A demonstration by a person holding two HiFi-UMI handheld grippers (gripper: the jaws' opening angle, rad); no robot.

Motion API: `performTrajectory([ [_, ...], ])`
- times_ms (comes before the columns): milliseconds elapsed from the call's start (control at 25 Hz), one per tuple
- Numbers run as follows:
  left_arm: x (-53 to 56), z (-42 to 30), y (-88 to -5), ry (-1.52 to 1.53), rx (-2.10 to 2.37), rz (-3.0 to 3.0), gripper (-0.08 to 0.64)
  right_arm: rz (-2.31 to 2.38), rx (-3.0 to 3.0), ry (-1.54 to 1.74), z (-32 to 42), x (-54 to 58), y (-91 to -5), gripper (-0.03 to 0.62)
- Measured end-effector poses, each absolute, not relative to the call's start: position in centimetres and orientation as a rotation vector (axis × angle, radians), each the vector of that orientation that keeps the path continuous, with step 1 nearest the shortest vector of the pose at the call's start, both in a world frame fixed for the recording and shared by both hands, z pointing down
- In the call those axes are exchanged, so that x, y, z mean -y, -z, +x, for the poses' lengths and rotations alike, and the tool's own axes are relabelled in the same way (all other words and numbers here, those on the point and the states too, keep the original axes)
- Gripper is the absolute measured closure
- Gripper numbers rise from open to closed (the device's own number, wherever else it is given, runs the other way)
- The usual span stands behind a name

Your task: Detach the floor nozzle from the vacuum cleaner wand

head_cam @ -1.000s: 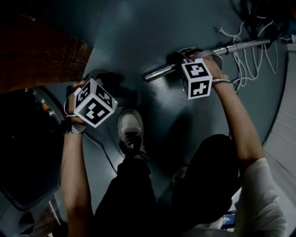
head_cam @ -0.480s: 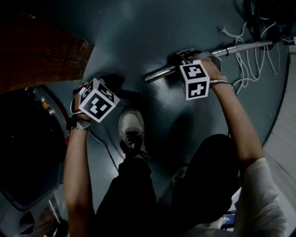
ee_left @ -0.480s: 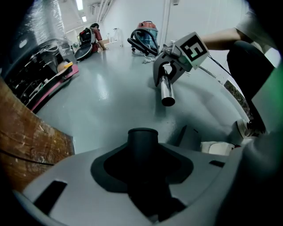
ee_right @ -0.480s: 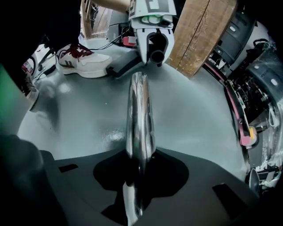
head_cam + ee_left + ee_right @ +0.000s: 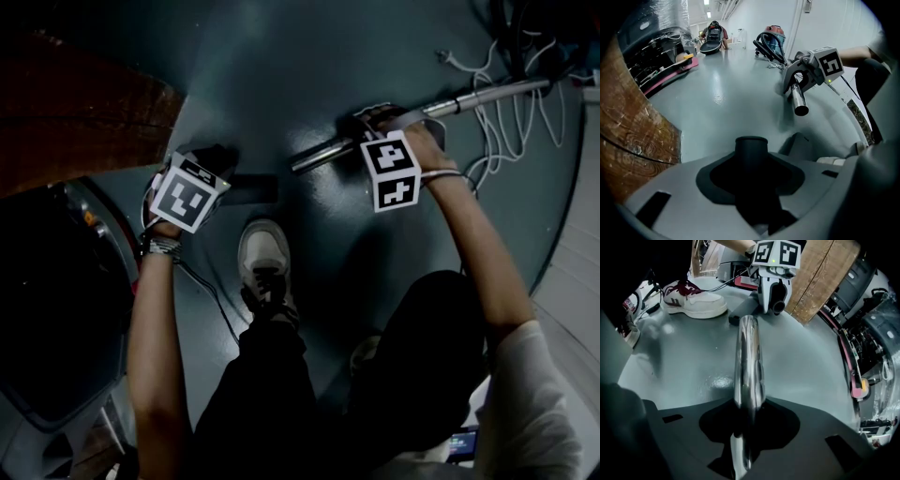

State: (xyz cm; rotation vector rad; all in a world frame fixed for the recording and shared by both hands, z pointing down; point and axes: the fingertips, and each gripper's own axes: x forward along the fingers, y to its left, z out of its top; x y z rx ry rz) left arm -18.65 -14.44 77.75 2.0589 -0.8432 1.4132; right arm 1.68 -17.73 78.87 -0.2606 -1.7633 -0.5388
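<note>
Right tool clenched on the chrome wand, holding it clear of the grey floor. The wand's open end points left with nothing on it. Left tool points steeply down, gripping the dark neck of the floor nozzle. Nozzle and wand are apart, nozzle to the left, wand end to the right. My white shoe stands just near of the nozzle. White cables lie at the far right under the wand. A red canister vacuum sits far off.
</note>
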Motion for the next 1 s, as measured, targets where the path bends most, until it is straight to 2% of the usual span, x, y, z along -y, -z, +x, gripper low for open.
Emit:
performTrajectory([
  [560,13.9,-17.9,-78.5,-1.446,0.809,2.067,0.394,-0.200,1.778,0.568,1.7,17.9,-78.8,0.464],
  [640,13.9,-17.9,-78.5,-1.447,0.809,2.068,0.393,-0.190,1.784,0.556,1.7,18.0,-78.7,0.452],
  [800,13.7,-17.6,-78.7,-1.449,0.804,2.075,0.393,-0.173,1.799,0.517,1.6,18.4,-78.4,0.379],
  [1000,13.6,-17.6,-79.1,-1.455,0.816,2.100,0.389,-0.180,1.818,0.460,1.8,17.8,-78.4,0.359],
])
